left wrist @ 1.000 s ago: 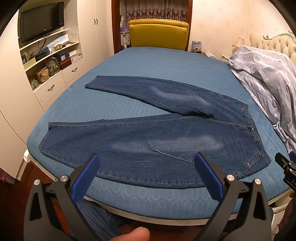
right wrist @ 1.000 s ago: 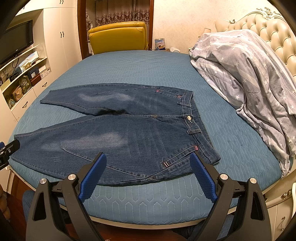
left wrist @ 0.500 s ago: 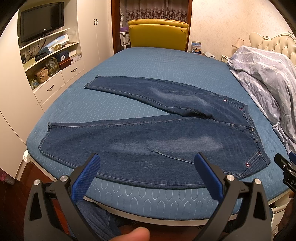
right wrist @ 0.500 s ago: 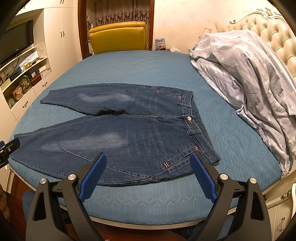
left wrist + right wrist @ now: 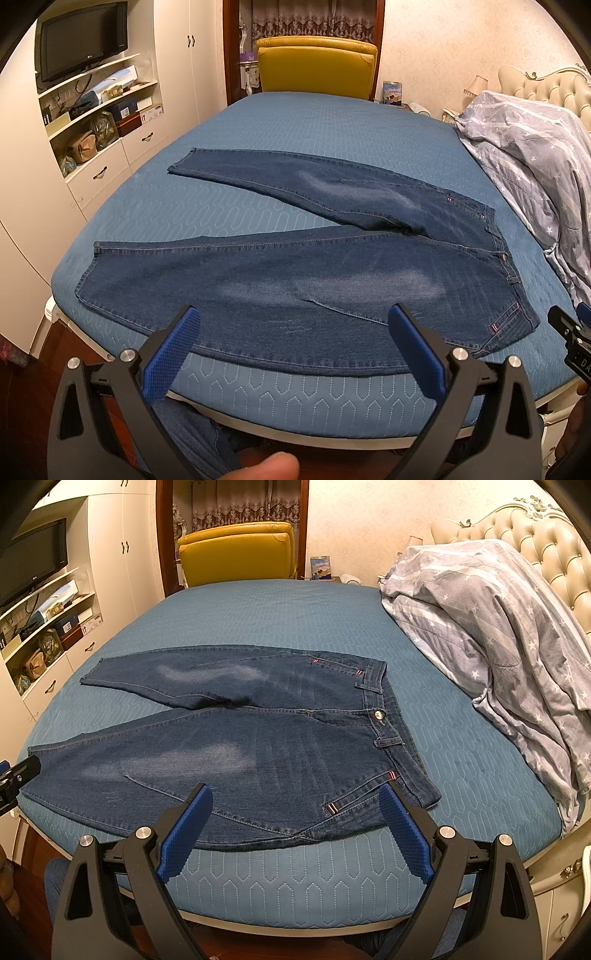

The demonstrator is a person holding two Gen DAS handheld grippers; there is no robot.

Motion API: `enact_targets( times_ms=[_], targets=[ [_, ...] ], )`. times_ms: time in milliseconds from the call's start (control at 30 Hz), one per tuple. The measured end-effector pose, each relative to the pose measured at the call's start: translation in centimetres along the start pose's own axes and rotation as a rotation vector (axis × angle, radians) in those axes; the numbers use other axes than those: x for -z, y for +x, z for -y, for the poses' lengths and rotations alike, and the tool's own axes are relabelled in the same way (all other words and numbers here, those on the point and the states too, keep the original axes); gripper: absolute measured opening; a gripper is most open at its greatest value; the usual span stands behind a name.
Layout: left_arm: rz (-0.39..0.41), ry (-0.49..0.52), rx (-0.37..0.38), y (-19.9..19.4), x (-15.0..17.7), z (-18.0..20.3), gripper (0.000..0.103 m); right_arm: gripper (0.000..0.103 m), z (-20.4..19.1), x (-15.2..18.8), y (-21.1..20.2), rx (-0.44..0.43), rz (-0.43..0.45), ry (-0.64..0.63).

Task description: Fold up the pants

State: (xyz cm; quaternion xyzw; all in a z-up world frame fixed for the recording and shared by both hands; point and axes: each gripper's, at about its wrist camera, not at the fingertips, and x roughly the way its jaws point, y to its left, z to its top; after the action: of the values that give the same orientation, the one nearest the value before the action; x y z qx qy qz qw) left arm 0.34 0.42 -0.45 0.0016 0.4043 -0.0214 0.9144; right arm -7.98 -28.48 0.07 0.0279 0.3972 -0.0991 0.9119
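Note:
Dark blue jeans lie flat on the blue bed, legs spread in a V toward the left, waistband to the right. They also show in the right wrist view, button and waistband at the right. My left gripper is open and empty, above the bed's near edge by the near leg. My right gripper is open and empty, near the hip and pocket at the bed's front edge. Neither touches the jeans.
A grey star-print duvet is heaped at the bed's right by the tufted headboard. A yellow armchair stands behind the bed. White shelves and drawers with a TV line the left wall.
Both grippers have drifted very slightly; the jeans sit a touch higher in both views. Nothing was taken hold of.

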Motion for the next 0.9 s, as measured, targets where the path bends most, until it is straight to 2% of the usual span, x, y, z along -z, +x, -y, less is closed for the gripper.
enact_targets(
  times_ms=[100,167,267,333,367,433,533,733,833,900],
  targets=[
    [-0.007,-0.003,0.001,0.5,0.0,-0.1,0.102,0.088,0.0,0.0,0.2,-0.004,-0.007,0.002],
    [-0.014,-0.011,0.013,1.1,0.0,-0.4,0.102,0.088,0.6,-0.3,0.9,-0.043,-0.014,0.034],
    [-0.012,-0.069,0.062,2.2,0.0,-1.5,0.102,0.088,4.2,-2.6,4.0,-0.074,-0.028,0.115],
    [0.006,-0.099,0.091,2.9,-0.1,-2.3,0.102,0.088,7.5,-5.5,8.0,-0.008,-0.037,0.122],
    [0.015,-0.114,0.104,3.5,-0.3,-2.8,0.102,0.088,9.8,-7.4,11.1,0.032,-0.070,0.136],
    [0.017,-0.121,0.115,4.4,-0.6,-3.2,0.102,0.088,13.4,-10.1,16.2,0.052,-0.120,0.182],
    [-0.006,-0.096,0.071,6.3,-1.2,-3.3,0.102,0.088,17.0,-13.9,23.8,0.111,-0.182,0.167],
    [-0.077,-0.120,0.009,10.5,-2.1,-4.0,0.102,0.088,21.0,-18.8,36.5,0.083,-0.268,0.170],
    [-0.107,-0.102,-0.012,11.9,-2.2,-4.0,0.102,0.088,21.8,-19.9,41.1,0.040,-0.302,0.186],
    [-0.119,-0.098,-0.029,12.5,-2.3,-4.2,0.102,0.081,21.9,-20.4,42.9,0.003,-0.297,0.195]
  ],
)
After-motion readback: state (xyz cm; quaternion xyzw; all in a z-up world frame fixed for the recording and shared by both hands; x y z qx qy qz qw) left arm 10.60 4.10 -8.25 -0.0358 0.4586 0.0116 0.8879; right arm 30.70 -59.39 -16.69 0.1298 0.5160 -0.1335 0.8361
